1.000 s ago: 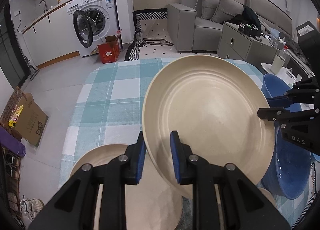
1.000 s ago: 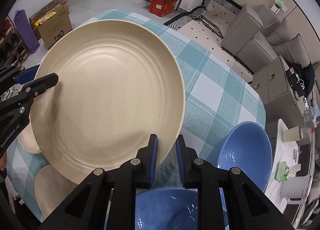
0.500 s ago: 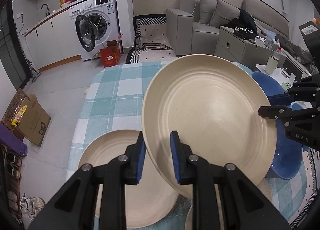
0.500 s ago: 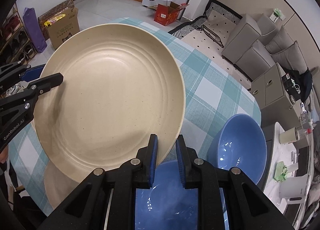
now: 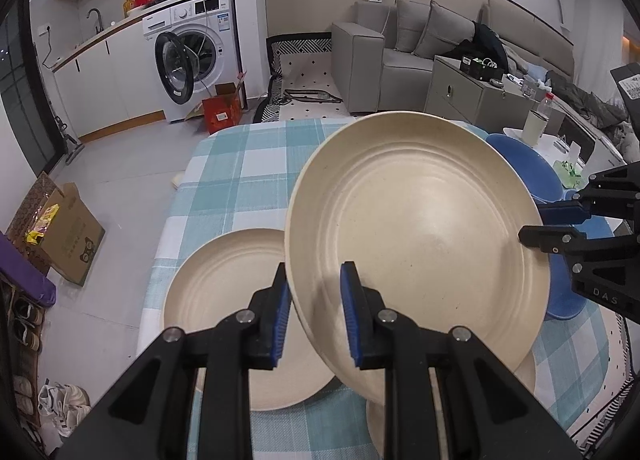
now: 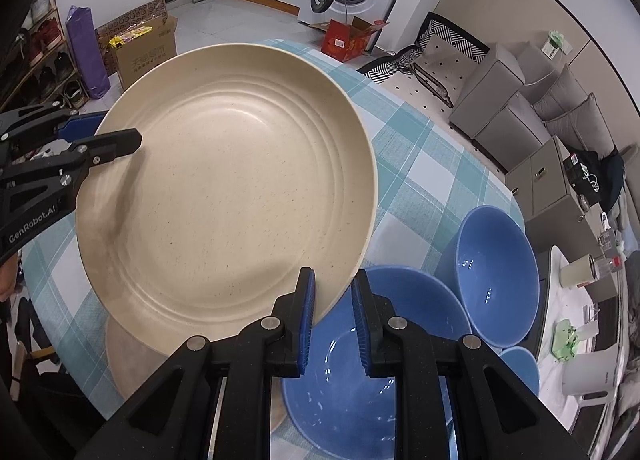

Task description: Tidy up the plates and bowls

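I hold a large cream plate [image 5: 416, 227] in the air above a table with a blue-and-white checked cloth [image 5: 236, 171]. My left gripper [image 5: 313, 314] pinches one edge of the plate between its blue pads. My right gripper [image 6: 333, 316] pinches the opposite edge, so the plate hangs between my two tools, tilted rather than level.

Below it, on the cloth, lies a second cream plate [image 5: 224, 312] of the same kind, flat, to the left in the left wrist view. Part of a third cream plate [image 6: 132, 364] shows under the raised one. Three blue bowls sit close together on the right side of the table: a big one [image 6: 352, 372] just under my right gripper, another [image 6: 496, 272] beside it, and a third [image 6: 520, 372] only partly visible.

I judge the plate to be stiff, fairly light, with a matte speckled surface that seems less slippery than glazed china. It could still chip or crack if dropped. The raised rim is the only place thin enough for my pads, and gripping opposite sides keeps it from swinging.
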`<state>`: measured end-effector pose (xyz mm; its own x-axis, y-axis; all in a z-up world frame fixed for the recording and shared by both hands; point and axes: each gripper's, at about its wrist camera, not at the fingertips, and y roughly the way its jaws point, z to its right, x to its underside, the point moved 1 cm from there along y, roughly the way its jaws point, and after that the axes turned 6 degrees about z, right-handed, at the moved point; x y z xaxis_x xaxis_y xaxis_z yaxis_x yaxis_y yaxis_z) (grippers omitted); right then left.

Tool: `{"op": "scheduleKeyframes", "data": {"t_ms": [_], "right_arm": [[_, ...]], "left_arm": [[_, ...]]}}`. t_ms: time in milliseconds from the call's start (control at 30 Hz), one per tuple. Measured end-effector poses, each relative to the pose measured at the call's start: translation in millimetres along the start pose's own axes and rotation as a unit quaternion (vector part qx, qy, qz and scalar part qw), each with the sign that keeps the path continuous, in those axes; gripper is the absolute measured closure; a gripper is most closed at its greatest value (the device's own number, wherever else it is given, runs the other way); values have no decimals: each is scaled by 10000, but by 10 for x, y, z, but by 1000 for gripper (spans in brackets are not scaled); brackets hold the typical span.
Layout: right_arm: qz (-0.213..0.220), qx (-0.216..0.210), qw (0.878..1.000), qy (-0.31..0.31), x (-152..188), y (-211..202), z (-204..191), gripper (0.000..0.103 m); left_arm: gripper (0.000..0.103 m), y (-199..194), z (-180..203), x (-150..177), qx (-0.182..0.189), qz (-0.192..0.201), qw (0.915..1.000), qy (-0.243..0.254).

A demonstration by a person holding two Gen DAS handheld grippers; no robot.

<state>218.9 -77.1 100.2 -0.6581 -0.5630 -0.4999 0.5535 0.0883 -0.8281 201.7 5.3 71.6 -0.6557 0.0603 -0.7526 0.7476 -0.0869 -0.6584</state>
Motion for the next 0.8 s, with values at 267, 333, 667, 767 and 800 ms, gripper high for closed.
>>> {"op": "scheduleKeyframes", "data": {"t_ms": [267, 333, 667, 767, 800], "right_arm": [[115, 5, 9999, -28, 229, -196, -122, 85], [159, -3, 9999, -32, 292, -233, -158, 85], [171, -21, 9998, -28, 491, -284, -265, 85], [209, -49, 9997, -76, 540, -310, -324, 85], [214, -65, 9997, -87, 546, -314, -338, 85]], "left_arm": [[81, -118, 75, 241, 71, -56, 10000, 27], [81, -139, 83, 294, 92, -73, 9999, 28], [81, -282, 119, 526, 126, -88, 9999, 51], [81, -325, 87, 571, 149, -81, 9998, 39], [81, -342, 80, 584, 164, -78, 9998, 19]]}}
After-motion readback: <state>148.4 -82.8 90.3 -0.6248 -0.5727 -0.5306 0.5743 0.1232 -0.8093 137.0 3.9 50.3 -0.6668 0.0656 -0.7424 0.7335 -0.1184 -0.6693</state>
